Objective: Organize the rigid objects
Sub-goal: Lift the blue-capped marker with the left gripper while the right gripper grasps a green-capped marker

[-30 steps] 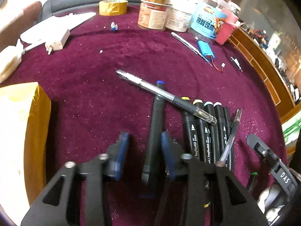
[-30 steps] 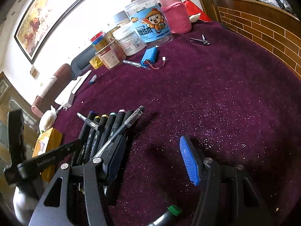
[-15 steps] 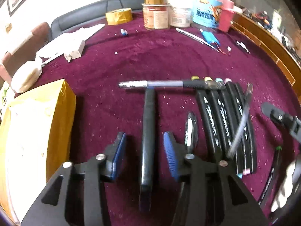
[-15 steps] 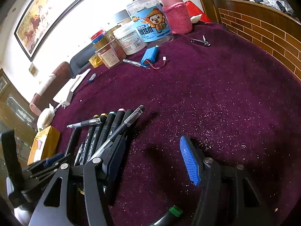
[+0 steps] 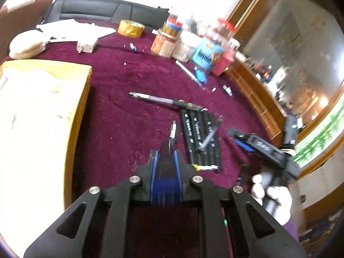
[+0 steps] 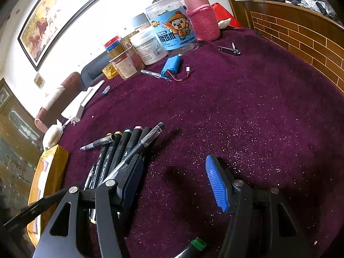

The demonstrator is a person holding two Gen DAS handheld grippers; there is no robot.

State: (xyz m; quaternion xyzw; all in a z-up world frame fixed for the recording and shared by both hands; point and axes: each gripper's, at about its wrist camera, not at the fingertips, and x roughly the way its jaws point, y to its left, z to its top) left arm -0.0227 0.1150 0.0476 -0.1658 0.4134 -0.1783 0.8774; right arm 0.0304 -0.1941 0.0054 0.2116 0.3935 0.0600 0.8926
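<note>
Your left gripper (image 5: 165,157), centre frame, pinches a dark blue-ended marker (image 5: 165,167); your right gripper (image 6: 172,180) stands spread, empty, beside the marker row (image 6: 120,150).

Both views bend strongly at the edges, with dark corners around the fisheye circle. The left wrist view is smeared by motion blur: the jars (image 5: 193,43) at the back and the wooden rail are soft, and the wall behind blows out white. The right wrist view is sharp; the painting (image 6: 58,15) catches glare, the table (image 6: 247,111) glitters, and the right tool (image 6: 172,178) casts soft shadows.
</note>
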